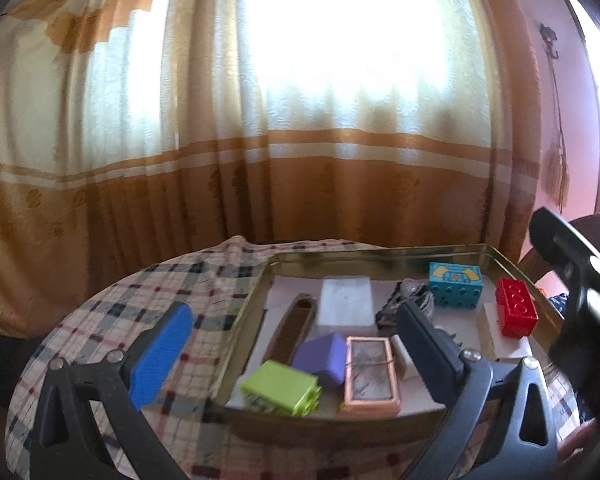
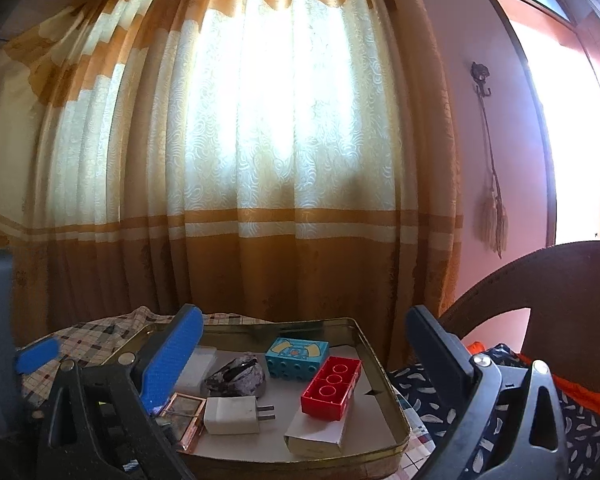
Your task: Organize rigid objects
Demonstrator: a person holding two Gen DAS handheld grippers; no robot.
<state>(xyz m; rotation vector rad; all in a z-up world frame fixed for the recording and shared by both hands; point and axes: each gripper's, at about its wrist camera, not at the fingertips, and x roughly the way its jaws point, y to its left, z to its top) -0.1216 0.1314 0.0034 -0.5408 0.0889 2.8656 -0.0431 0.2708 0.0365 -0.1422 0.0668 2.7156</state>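
Nearest, both grippers' jaws wide and empty, left gripper (image 1: 292,354) and right gripper (image 2: 300,368); beyond, metal tray (image 2: 396,430) on table holds red brick (image 2: 332,386) atop cardboard box (image 2: 316,434): light, stiff, slick plastic, likely best pinched across long flat sides.

The green brick (image 1: 281,389) at the tin tray's (image 1: 340,420) near rim is blurred; the right tongs' blue finger (image 2: 172,360) hides the framed picture (image 2: 184,412) partly.

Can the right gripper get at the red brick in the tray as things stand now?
Probably yes: the right gripper is open and empty, and the red brick lies uncovered on a small box, nothing over it.
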